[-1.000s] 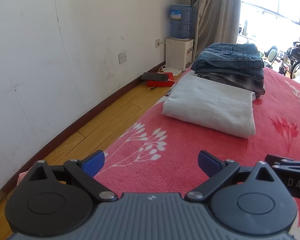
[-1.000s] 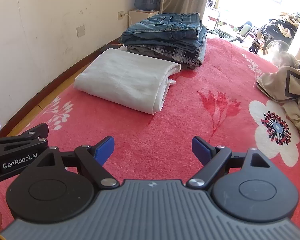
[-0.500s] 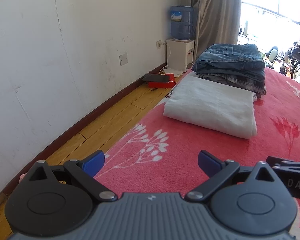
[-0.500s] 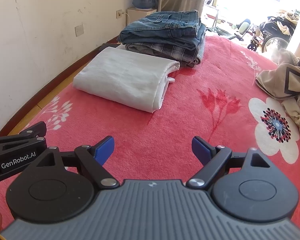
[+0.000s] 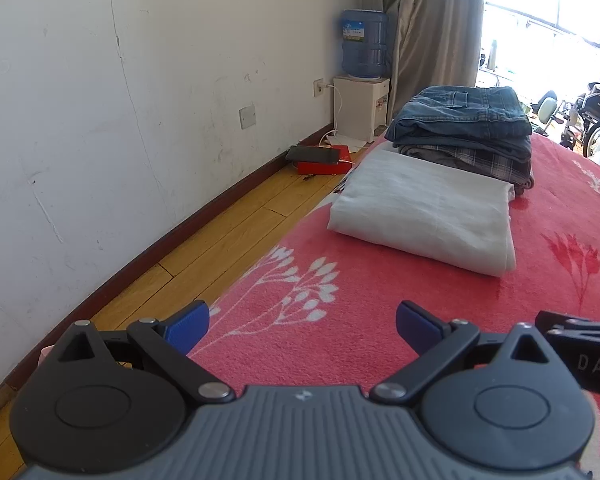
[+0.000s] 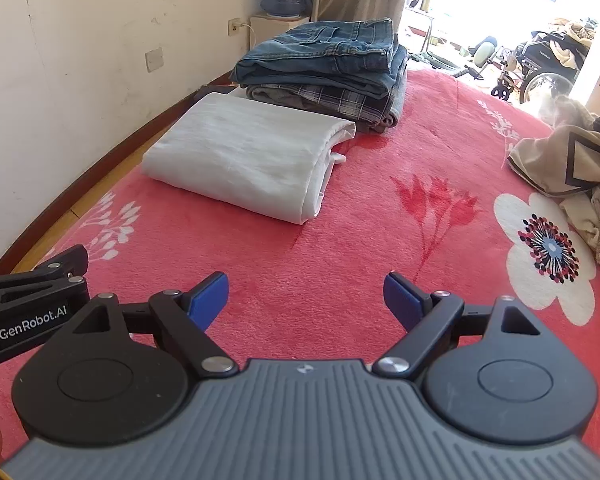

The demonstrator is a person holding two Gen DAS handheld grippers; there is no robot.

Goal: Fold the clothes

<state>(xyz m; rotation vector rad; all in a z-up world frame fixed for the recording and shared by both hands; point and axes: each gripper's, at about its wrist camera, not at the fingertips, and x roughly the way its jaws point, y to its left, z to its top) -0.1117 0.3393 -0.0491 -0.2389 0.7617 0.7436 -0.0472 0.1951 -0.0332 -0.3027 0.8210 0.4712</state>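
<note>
Hovering over bare blanket, left gripper and right gripper spread empty, sheet and jeans near left edge, unfolded clothes at right edge.

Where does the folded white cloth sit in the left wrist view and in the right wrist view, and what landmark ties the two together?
Left wrist view: the folded white cloth lies right of centre on the red blanket.
Right wrist view: the folded white cloth lies left of centre.
Shared landmark: the stack of folded jeans directly behind it in both.

Both wrist views look low across the red blanket, sharing folded clothes.
</note>
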